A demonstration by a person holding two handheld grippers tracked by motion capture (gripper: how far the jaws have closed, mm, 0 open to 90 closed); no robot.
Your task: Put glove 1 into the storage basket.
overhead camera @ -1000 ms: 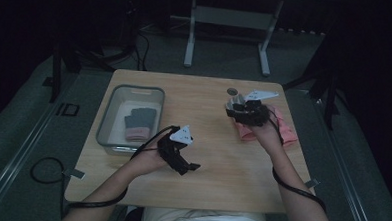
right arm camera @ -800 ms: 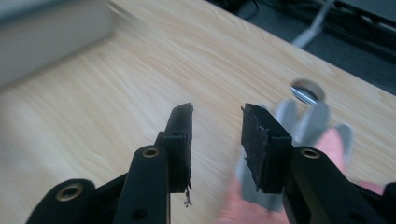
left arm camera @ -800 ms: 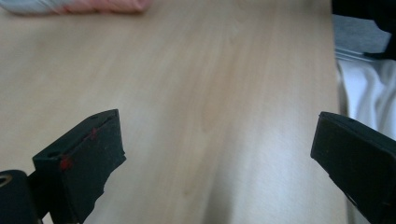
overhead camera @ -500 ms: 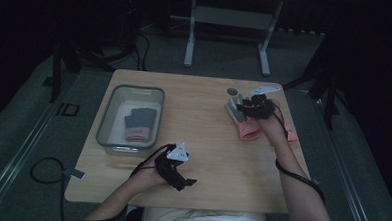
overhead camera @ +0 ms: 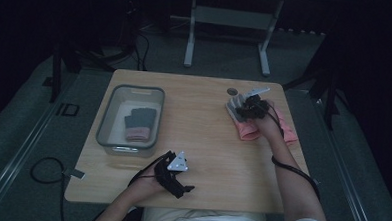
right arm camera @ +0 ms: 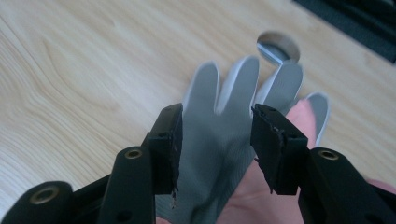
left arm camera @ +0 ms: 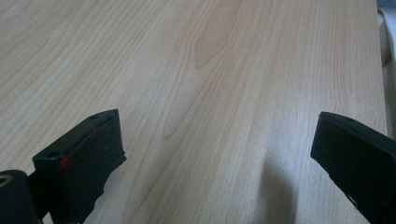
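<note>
A light grey glove lies flat with its fingers spread on a pink glove at the table's right. My right gripper stands astride its palm. The jaws have just been opening, and the pads do not press on the glove between them. From above, that gripper is over the grey glove and the pink glove. My left gripper is wide open with nothing between its jaws. It hovers low over bare wood near the table's front edge.
A clear tray at the left holds a dark grey glove with a pink cuff. A round hole pierces the tabletop just beyond the grey glove. More pink cloth lies by the right edge.
My left gripper has drawn back toward the front edge and sunk lower. My right gripper has dropped a little over the gloves, and its jaws stand wider.
</note>
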